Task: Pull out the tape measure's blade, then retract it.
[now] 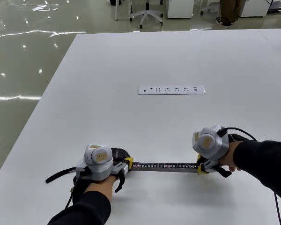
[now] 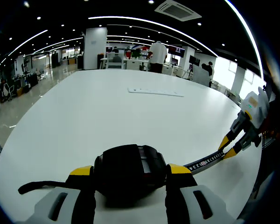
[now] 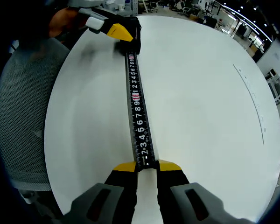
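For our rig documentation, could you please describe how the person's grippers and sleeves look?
Both the left gripper and the right gripper have rounded light-grey bodies and black jaws with yellow tips. A thin black cable loops off the right one. The person wears long black sleeves.

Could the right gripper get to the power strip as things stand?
Probably, once freed: bare table lies before the power strip, but the right gripper is shut on the blade tip and must let go first.
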Demonstrator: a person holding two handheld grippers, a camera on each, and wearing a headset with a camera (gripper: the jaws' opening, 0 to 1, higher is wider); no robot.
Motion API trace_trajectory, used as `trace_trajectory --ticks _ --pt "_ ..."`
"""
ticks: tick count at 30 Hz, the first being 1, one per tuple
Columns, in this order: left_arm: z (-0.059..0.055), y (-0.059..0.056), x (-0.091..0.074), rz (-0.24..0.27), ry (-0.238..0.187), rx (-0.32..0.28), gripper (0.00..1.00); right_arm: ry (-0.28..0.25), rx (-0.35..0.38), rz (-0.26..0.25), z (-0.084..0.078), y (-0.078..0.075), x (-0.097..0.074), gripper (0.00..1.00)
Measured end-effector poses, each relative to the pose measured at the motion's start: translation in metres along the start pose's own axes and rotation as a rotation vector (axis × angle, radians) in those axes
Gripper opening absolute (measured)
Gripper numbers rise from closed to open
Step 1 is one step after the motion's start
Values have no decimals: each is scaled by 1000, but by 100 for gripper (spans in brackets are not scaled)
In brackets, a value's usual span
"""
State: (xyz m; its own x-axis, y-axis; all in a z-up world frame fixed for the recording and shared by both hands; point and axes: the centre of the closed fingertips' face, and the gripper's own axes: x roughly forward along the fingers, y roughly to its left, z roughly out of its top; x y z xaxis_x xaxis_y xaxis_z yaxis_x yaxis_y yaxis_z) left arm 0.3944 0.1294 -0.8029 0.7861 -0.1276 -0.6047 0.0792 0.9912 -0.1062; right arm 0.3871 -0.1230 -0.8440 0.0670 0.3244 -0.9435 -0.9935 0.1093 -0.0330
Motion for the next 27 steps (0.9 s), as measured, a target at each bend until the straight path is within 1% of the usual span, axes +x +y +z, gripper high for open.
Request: trace_trajectory --ticks 6,9,21,27 --pt "0 0 0 0 0 -2 56 -3 18 -4 2 1 0 11" --pt "0 0 0 -1 1 -3 56 -13 37 -8 3 0 1 11" --pt "-1 0 0 -5 7 -8 56 -30 14 -5 12 2 2 11" --pt "-1 0 0 -5 8 -11 56 -33 22 -5 14 1 4 11"
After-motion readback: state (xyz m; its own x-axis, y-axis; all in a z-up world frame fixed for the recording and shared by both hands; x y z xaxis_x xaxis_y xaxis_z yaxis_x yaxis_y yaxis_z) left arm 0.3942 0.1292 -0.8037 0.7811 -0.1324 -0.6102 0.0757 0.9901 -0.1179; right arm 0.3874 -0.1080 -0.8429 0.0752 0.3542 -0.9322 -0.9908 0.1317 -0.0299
